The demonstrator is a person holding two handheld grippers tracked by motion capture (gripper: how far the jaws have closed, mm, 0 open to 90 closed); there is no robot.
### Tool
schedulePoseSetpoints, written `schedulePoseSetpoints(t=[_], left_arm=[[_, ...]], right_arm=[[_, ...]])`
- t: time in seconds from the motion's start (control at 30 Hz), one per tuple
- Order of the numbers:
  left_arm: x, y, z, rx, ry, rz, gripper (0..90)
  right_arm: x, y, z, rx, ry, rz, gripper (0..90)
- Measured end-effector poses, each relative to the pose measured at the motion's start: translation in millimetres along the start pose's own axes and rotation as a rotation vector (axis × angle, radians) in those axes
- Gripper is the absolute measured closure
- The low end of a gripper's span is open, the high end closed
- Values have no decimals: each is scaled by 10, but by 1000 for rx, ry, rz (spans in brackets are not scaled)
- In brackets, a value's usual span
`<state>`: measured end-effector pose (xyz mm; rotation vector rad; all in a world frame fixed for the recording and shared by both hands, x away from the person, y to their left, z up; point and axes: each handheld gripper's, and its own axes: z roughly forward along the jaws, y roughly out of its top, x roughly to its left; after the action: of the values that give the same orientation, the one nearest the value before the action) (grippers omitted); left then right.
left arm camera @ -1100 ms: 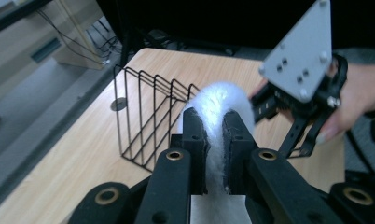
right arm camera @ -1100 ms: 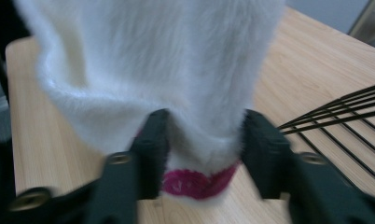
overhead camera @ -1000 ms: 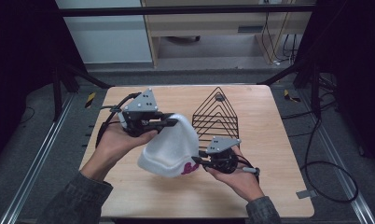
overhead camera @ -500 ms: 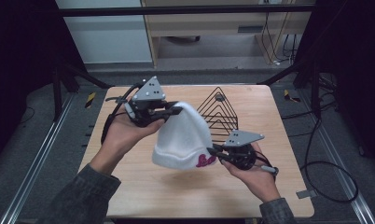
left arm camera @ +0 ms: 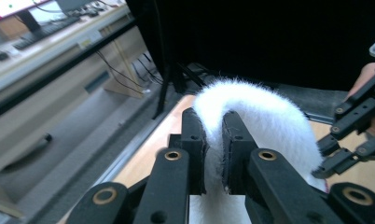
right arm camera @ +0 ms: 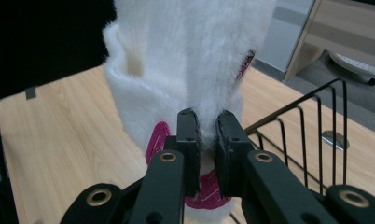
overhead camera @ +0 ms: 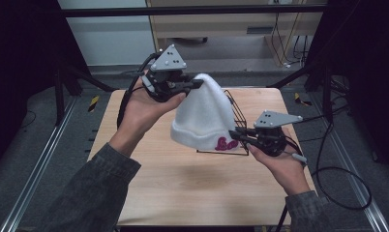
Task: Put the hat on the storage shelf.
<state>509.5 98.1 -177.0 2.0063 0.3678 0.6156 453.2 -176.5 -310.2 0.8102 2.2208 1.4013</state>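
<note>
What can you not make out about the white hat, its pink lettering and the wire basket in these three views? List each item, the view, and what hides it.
- Pink lettering: high view, too small and partly behind the right gripper; right gripper view, folded and covered by the jaws.
- Wire basket: high view, mostly behind the white hat; right gripper view, cut off by the edge.
- Hat's opening: left gripper view, blocked by the jaws.

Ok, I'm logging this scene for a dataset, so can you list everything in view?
beanie: one, white and fuzzy with a magenta logo near the rim, held up above the table between both grippers
wire basket: one, black, on the table behind the beanie
table: one, light wood, centre of the high view
left gripper: one, black, shut on the beanie's top
right gripper: one, black, shut on the beanie's rim by the logo
</note>
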Motion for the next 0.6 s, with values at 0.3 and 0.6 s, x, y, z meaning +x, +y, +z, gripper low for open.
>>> schedulePoseSetpoints(t=[0.3,0.6], left_arm=[[247,156,84,-36,40,-19,816],[402,304,319,-78,39,-56,817]], right_arm=[[-184,288,24,-28,-34,-20,814],[-456,445,86,-39,-108,-23,815]])
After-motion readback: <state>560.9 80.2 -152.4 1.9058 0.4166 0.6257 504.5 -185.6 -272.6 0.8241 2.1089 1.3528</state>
